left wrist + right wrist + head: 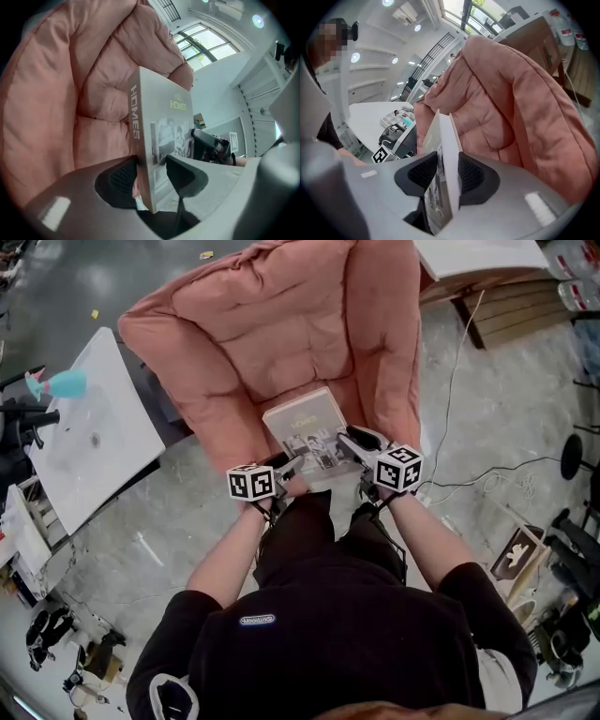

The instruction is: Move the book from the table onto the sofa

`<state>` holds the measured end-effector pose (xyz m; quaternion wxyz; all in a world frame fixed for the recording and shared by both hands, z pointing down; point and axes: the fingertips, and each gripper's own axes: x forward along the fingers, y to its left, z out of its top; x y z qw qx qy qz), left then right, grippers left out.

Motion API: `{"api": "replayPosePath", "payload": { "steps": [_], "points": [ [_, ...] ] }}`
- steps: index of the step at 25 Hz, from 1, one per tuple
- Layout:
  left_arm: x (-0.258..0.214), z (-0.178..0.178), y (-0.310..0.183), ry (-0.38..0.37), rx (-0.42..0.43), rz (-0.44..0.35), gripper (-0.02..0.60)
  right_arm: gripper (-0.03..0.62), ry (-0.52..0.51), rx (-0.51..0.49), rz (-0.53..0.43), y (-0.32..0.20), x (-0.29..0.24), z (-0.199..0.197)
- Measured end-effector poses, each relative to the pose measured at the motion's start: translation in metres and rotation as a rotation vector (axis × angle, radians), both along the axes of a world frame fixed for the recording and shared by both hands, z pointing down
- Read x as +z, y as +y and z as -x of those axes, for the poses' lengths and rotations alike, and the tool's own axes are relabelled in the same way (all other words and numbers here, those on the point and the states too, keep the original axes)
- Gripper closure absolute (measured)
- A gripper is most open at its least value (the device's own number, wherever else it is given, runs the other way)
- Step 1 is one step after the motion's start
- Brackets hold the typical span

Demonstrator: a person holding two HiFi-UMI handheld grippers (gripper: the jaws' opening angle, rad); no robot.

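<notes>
The fingers (123,176) of the left gripper (151,174) are closed on the near corner of the book (164,136), one ribbed pad being pressed on the back cover and the other on the front, so that only a narrow gap the thickness of the book is left between them. The same narrow hold is seen in the right gripper view, where the opposite near edge of the book is clamped between the two dark pads of the right gripper (447,176). The book is grey, the word HOMES is printed on its spine and cover, and black-and-white photographs are shown on the front. From the head view it is seen held cover up between both grippers, over the front part of the seat of the pink quilted sofa (272,324); whether it touches the cushion cannot be told. The marker cubes of the grippers are seen just before the sofa's front edge, with the person's forearms behind them. A white desk (103,427) stands to the left of the sofa, apart from it, and a teal object (61,383) lies at its far end. White cables (469,479) are strewn over the grey floor to the right.
</notes>
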<state>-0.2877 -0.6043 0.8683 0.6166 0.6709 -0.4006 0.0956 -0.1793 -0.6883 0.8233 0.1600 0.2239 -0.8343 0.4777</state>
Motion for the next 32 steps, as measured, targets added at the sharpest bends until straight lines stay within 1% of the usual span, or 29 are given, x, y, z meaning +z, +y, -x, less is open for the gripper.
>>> {"api": "replayPosePath", "payload": {
  "steps": [5,10,14,16,21,26,28,30,32],
  "points": [
    [0.029,0.005,0.001,-0.012,0.020,0.048,0.377,0.425,0.008,0.022,0.063,0.002,0.034,0.001],
    [0.066,0.009,0.001,-0.030,0.059,0.091,0.377,0.425,0.030,0.055,0.150,0.006,0.076,-0.003],
    [0.095,0.003,0.005,0.025,0.068,0.143,0.379,0.425,0.058,0.057,0.206,0.010,0.111,-0.003],
    [0.111,0.003,0.007,0.030,0.081,0.169,0.379,0.427,0.081,0.047,0.232,0.011,0.130,-0.004],
    [0.143,0.005,0.005,0.032,0.093,0.218,0.399,0.448,0.163,0.009,0.263,0.009,0.172,-0.006],
    [0.171,0.003,0.008,0.031,0.122,0.260,0.411,0.461,0.242,-0.017,0.269,0.006,0.206,-0.007],
    [0.182,0.002,0.013,0.024,0.133,0.281,0.411,0.464,0.258,-0.033,0.280,0.010,0.219,-0.006],
    [0.190,0.001,0.013,0.020,0.135,0.295,0.411,0.465,0.268,-0.037,0.292,0.012,0.228,-0.006],
    [0.198,0.000,0.013,0.019,0.125,0.306,0.413,0.467,0.301,-0.043,0.295,0.014,0.236,-0.009]
  ]
}}
